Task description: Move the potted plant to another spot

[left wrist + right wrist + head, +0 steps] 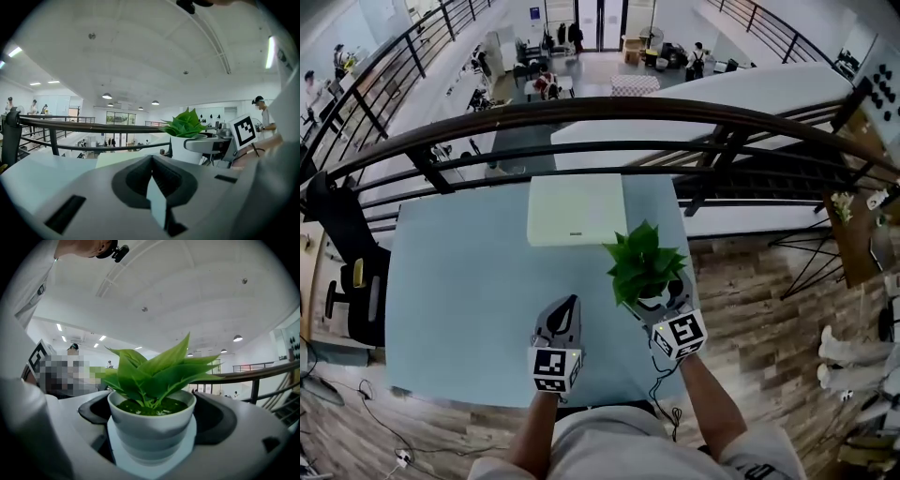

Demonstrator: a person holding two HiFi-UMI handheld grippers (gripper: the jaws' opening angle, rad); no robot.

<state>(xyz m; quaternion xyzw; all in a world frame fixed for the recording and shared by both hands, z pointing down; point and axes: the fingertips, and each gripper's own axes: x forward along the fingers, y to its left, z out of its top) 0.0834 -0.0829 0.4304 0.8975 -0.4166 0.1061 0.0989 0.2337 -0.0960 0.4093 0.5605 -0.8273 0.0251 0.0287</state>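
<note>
pale blue table [459, 281] set against a dark railing [581, 117] on a gallery, with a big hall below. the potted plant [645, 261] stands upright near the table's right edge, to the near right of a flat white box [577, 208] that lies by the railing. the right gripper [662, 300] has its jaws clenched on the white pot from both sides, with the leaves rising straight above them, so the plant sits dead ahead of that gripper along its own line. whether the pot's base touches the table or rides just off it cannot be told. the left gripper [572, 305] lies near the front middle of the table with its jaws pressed together on nothing; the plant is off to its right and slightly ahead. the right hand clearly owns the carry, and most of the bare table lies to the plant's left, so a sideways move that way with the pot kept vertical looks the likeliest.
</note>
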